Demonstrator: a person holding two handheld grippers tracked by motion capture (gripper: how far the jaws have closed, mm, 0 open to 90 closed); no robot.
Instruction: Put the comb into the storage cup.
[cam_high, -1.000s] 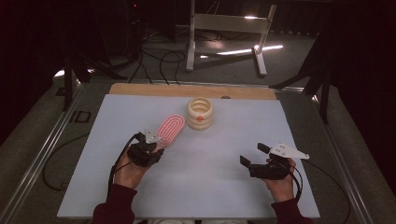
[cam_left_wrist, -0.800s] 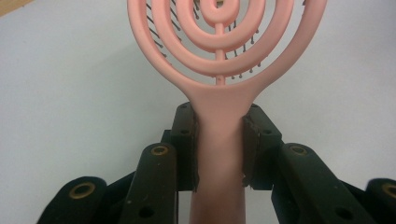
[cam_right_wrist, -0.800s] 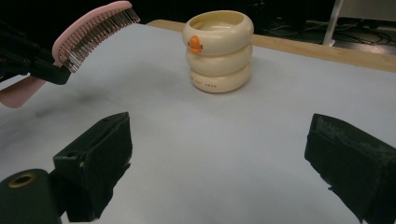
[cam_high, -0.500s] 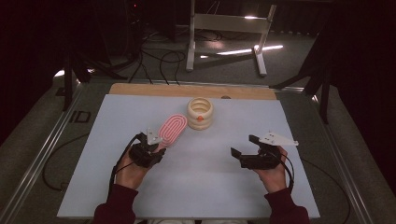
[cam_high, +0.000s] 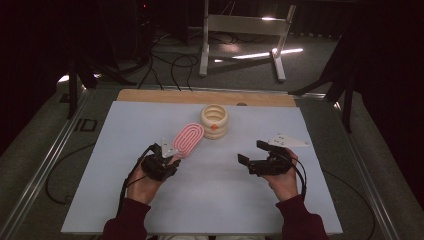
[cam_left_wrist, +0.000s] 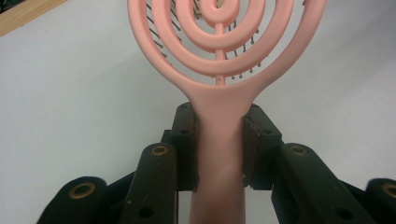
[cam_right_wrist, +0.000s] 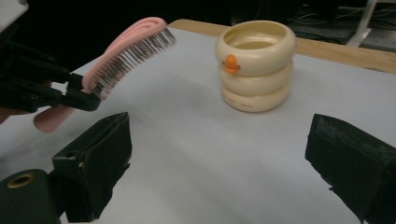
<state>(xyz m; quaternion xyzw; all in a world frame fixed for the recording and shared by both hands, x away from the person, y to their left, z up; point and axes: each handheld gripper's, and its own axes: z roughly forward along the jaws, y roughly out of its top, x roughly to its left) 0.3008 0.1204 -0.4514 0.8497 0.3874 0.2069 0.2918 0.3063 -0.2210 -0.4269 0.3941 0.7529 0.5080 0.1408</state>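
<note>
From above, the left gripper (cam_high: 167, 156) lifts a pink hairbrush (cam_high: 188, 139) just beside the cream ringed holder (cam_high: 214, 121); the right gripper (cam_high: 255, 152) gapes empty. Left gripper view: pads (cam_left_wrist: 187, 140) clamp the handle. Right gripper view: metal bristles, an orange button (cam_right_wrist: 231, 63), unreadable print

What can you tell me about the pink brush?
The brush looks like pink plastic, an oval head of open loops round a middle bar, with dark thin bristles pointing down. The left gripper clamps its handle between both pads, holding it tilted, head raised off the white table, near the cream holder, not touching it.
</note>
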